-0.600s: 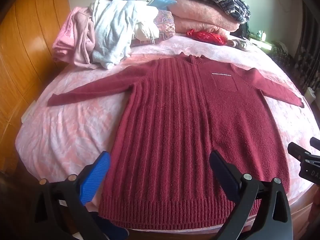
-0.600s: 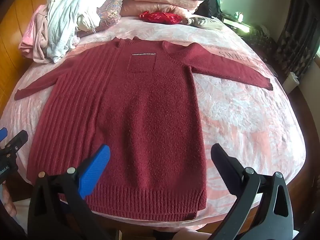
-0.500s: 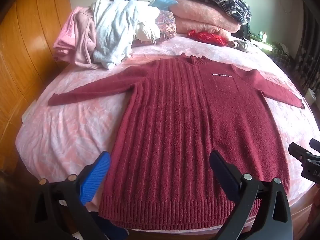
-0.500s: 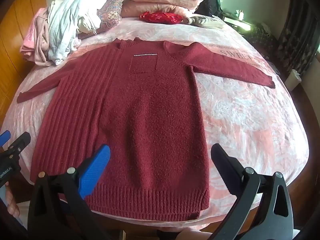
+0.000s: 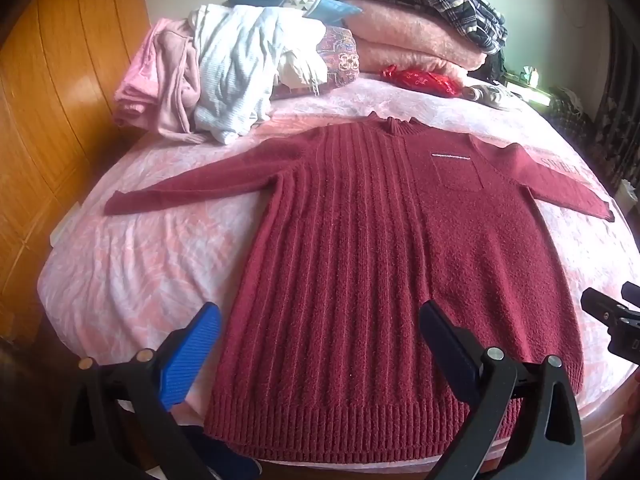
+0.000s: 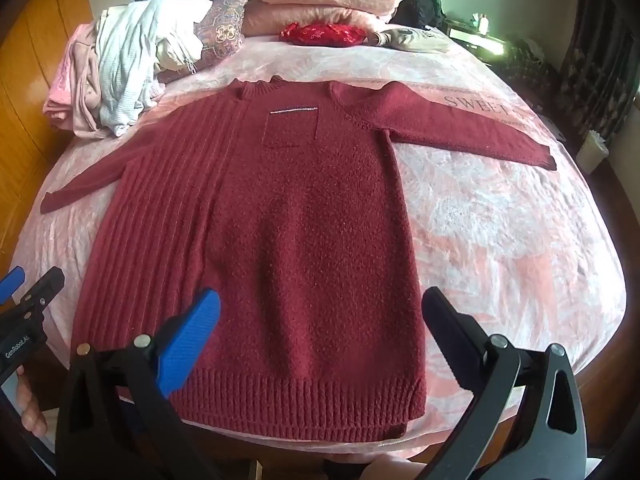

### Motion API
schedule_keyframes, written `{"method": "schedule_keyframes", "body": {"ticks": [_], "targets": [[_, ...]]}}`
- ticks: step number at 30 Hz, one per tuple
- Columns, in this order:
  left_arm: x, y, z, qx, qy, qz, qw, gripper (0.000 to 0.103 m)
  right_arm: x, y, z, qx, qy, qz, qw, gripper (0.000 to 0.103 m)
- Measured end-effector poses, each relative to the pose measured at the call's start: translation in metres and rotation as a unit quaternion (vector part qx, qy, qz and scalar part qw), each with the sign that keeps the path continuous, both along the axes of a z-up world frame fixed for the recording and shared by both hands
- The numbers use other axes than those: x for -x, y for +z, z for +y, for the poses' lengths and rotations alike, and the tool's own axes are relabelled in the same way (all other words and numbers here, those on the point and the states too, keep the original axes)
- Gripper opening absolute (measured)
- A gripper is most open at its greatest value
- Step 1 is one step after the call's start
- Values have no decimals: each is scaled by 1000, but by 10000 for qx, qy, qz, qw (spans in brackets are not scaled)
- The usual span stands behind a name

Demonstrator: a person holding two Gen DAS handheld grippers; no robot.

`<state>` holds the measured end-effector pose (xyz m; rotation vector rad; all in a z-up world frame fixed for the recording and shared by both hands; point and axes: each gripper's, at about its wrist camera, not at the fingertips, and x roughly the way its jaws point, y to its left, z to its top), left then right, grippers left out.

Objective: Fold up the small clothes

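The dark red knitted sweater (image 5: 384, 264) lies flat, sleeves spread, on the pink bed (image 6: 500, 216), soft, thick and limp, probably best pinched at its ribbed hem corners, above which the left tool (image 5: 320, 336) and right tool (image 6: 320, 320) hover released.

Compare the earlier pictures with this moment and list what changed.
Almost nothing changed. In the right wrist view the scene has slid slightly, so the right gripper shifted a little; nothing was grasped or released. The left gripper stays open above the hem, and the dark red knitted sweater lies flat as before on the pink bedspread.
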<state>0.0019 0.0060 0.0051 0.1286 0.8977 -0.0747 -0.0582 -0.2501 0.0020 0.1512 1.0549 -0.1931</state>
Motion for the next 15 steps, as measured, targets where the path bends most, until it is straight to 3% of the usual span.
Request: {"method": "schedule_keyframes", "body": {"ticks": [15], "targets": [[0,1,1,-34,11,-11,10000,99,-1,2,-1,94,-10,-29,10000,100]]}}
